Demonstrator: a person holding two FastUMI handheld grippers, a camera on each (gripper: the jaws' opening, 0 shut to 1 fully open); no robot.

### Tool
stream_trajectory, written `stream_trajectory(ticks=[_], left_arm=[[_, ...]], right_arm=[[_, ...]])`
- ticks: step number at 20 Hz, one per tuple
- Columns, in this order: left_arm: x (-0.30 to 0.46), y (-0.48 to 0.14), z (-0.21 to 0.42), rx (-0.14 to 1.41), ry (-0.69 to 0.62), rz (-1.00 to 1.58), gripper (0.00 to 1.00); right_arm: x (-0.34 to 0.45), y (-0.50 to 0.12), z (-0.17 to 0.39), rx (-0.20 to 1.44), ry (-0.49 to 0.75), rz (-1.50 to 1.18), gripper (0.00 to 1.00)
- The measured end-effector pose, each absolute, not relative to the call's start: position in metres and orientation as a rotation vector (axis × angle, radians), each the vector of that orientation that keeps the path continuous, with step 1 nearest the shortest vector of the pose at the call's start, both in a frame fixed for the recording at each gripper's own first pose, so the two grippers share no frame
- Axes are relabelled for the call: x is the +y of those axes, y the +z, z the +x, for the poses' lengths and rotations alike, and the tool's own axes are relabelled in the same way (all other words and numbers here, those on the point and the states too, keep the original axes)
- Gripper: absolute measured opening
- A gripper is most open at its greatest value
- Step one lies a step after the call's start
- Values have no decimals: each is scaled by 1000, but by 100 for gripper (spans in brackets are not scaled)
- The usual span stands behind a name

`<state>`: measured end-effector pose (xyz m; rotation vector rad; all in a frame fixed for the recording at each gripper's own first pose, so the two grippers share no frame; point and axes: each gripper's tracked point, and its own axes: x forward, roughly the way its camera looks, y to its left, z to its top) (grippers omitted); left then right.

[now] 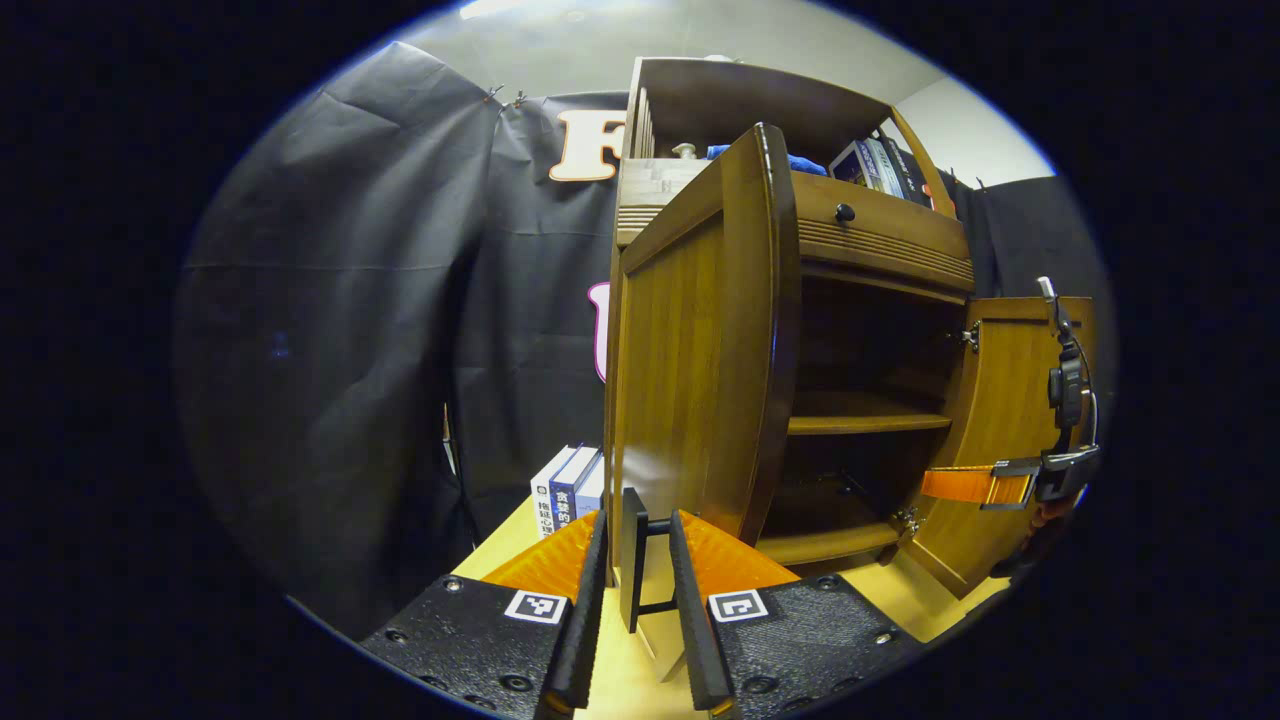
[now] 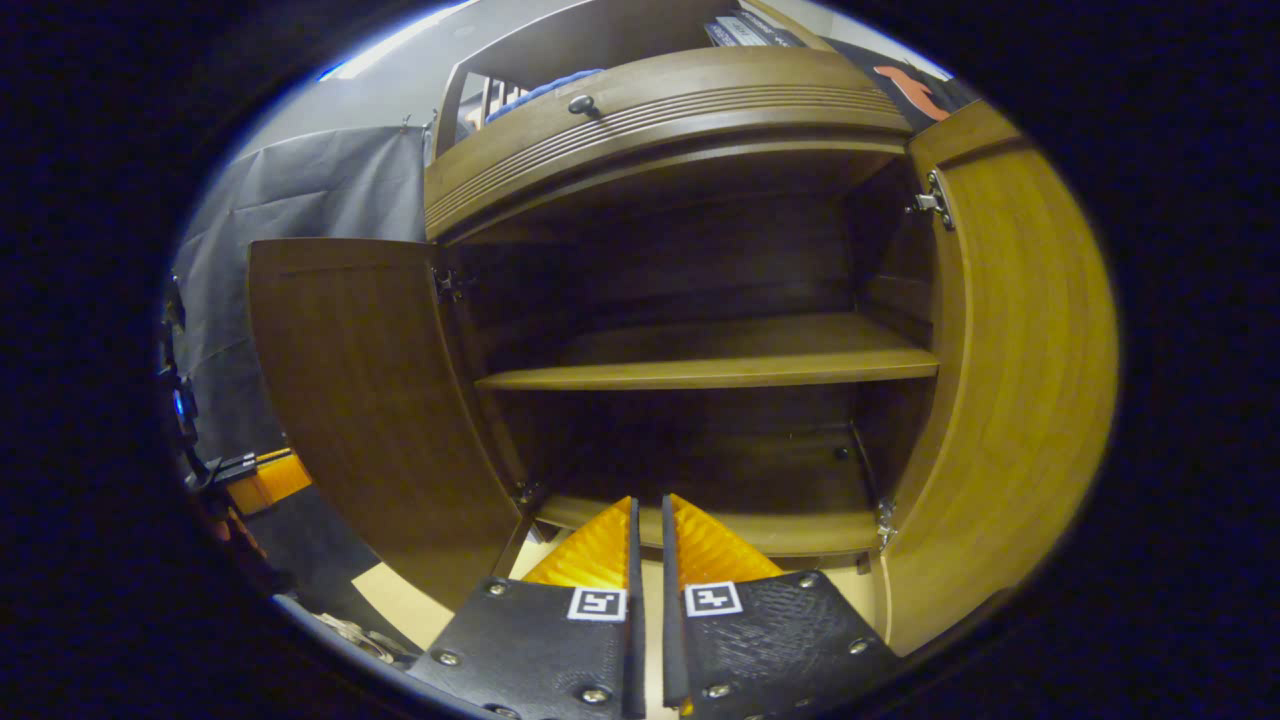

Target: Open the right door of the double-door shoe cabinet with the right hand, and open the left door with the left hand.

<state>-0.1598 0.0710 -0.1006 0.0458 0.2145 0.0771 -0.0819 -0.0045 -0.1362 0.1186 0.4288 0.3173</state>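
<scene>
The brown wooden shoe cabinet [image 1: 880, 240] has both doors swung open. In the left gripper view the left door [image 1: 690, 360] stands edge-on, and its black bar handle [image 1: 634, 570] sits between the fingers of my left gripper [image 1: 638, 516]. A gap shows beside the bar, so the gripper is open. The right door [image 1: 1010, 400] hangs open at the far right, with the right gripper [image 1: 935, 485] beside it. In the right gripper view my right gripper [image 2: 648, 500] is shut on nothing and faces the bare inner shelf [image 2: 720, 372], between the left door [image 2: 370, 400] and the right door [image 2: 1010, 400].
A few books [image 1: 565, 490] stand on the light table [image 1: 900, 590] left of the cabinet. Above the doors is a drawer with a dark knob [image 1: 845, 212]; books and a blue cloth lie on top. The left gripper [image 2: 265, 478] shows past the left door.
</scene>
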Motion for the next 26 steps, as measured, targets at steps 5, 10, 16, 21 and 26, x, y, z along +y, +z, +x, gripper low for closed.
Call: stream_trajectory(ticks=[5, 10, 16, 21, 26], left_arm=[[97, -96, -167, 206, 124, 47, 40], [117, -93, -170, 200, 124, 45, 32], [133, -92, -175, 204, 140, 58, 32], [148, -91, -177, 200, 192, 53, 32], [155, -89, -181, 194, 228, 57, 24]], right_arm=[[1, -136, -87, 428, 327, 117, 7], [3, -136, -86, 428, 330, 119, 7], [9, -138, -86, 436, 342, 117, 7], [11, -138, -84, 434, 349, 119, 7], [13, -137, -82, 434, 355, 118, 7]])
